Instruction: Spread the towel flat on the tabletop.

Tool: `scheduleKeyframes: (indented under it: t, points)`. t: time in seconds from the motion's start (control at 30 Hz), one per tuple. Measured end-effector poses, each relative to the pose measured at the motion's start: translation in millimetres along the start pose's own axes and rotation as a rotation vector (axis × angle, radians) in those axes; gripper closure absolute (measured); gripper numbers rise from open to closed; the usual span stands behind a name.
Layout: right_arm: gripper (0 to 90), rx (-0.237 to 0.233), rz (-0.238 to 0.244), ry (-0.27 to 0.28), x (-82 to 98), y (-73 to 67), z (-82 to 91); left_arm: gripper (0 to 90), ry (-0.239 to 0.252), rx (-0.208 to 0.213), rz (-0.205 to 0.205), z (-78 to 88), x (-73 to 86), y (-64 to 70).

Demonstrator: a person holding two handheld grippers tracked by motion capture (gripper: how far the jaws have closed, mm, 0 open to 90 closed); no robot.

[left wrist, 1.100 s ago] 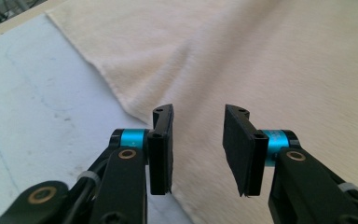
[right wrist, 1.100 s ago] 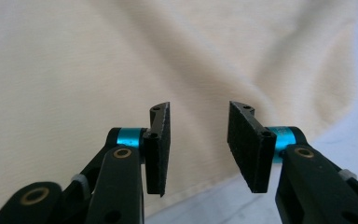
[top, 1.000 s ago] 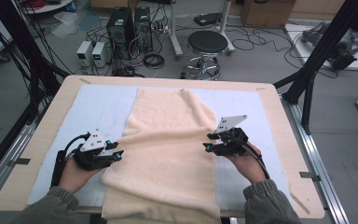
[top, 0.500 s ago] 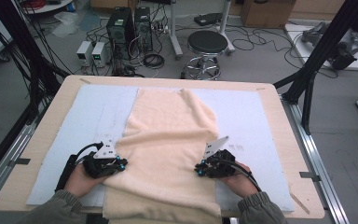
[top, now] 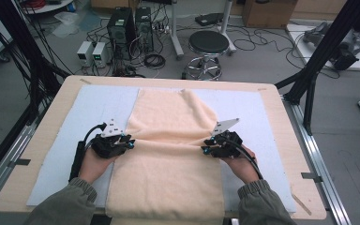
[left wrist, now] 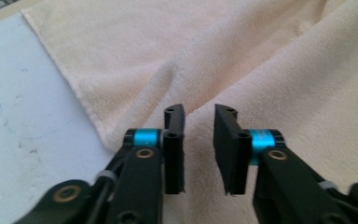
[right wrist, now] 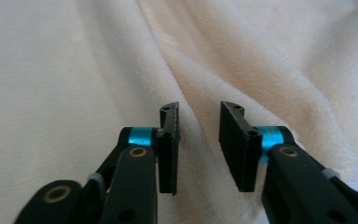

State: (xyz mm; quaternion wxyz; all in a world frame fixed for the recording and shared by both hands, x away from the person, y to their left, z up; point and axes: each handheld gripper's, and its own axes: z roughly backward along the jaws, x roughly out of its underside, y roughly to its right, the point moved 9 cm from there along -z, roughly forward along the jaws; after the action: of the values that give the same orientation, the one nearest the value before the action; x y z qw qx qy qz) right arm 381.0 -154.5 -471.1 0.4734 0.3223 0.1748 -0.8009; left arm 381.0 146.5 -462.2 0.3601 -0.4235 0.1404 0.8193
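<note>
Now the left tool (top: 130, 144) sits at the towel's (top: 168, 159) nine-o'clock edge and the right tool (top: 205, 149) at its three-o'clock edge — both with jaws parted, having just been opening, towel pile between them but not pinched. A raised fold crosses the cream towel between them, on the blue-white mat (top: 98, 103) covering the worktop (top: 51, 101).

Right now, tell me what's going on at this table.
A person is working a cream towel spread on the pale mat of a wooden table. The left hand-held gripper sits at the towel's left edge, the right hand-held gripper at its right edge, level with a crease across the cloth. Both pairs of jaws have just been opening and stand apart over the fabric, pinching nothing.
</note>
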Motion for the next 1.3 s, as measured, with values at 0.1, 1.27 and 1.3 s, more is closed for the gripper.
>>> scheduleKeyframes:
  t: [0.1,1.27,1.3]
  points:
    - [61.3,-0.007,0.026,0.015,-2.3,-11.2,8.8,63.5,0.009,0.014,-0.028,14.2,3.3,3.9]
    - [82.3,-0.314,0.172,0.049,41.4,-151.7,60.9,85.3,-0.051,0.332,-0.223,120.0,62.1,120.0]
    - [77.9,-0.327,0.176,0.066,41.7,-161.8,67.4,84.4,-0.047,0.333,-0.236,125.5,62.3,124.0]
